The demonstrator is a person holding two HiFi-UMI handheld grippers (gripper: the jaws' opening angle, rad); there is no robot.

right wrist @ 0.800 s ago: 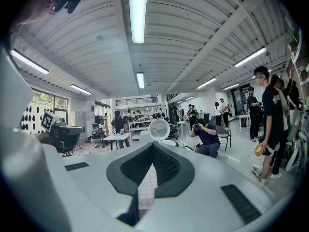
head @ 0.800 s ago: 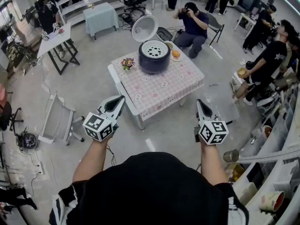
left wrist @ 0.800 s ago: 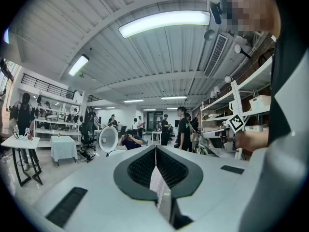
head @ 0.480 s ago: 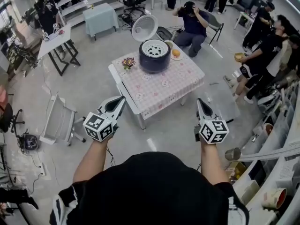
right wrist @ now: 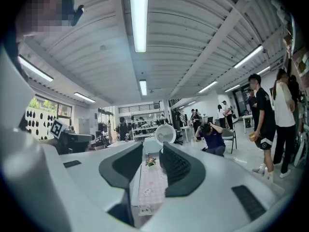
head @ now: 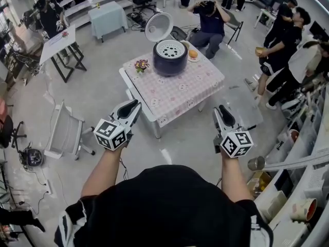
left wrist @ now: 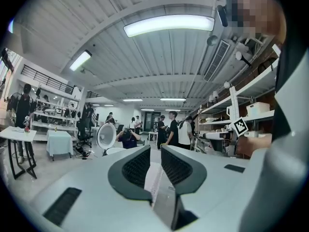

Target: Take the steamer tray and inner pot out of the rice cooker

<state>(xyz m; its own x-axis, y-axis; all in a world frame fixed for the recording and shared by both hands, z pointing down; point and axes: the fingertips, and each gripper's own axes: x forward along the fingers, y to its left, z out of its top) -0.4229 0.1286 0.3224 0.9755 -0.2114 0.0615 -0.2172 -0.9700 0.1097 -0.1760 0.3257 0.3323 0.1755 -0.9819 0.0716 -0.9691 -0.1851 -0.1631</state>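
Observation:
The dark blue rice cooker (head: 169,60) stands on the far side of a low table with a pink checked cloth (head: 180,91). Its white lid (head: 158,27) is up. The white perforated steamer tray (head: 170,49) sits in its mouth, and the inner pot is hidden under the tray. My left gripper (head: 134,105) and right gripper (head: 222,110) hover level over the floor, short of the table's near edge. Each shows a gap between its jaws with nothing in it. The left gripper (left wrist: 155,151) has the narrower gap and the right gripper (right wrist: 152,151) the wider one. The lid (right wrist: 165,134) shows far ahead.
A small flower bunch (head: 141,65) stands left of the cooker and an orange item on a plate (head: 193,54) to its right. A person (head: 208,19) crouches behind the table. Others stand at the right (head: 280,45). A white folded frame (head: 64,133) stands on the floor at left.
Both grippers keep their pose in front of me. The people at the right have shifted, and the view has tipped slightly.

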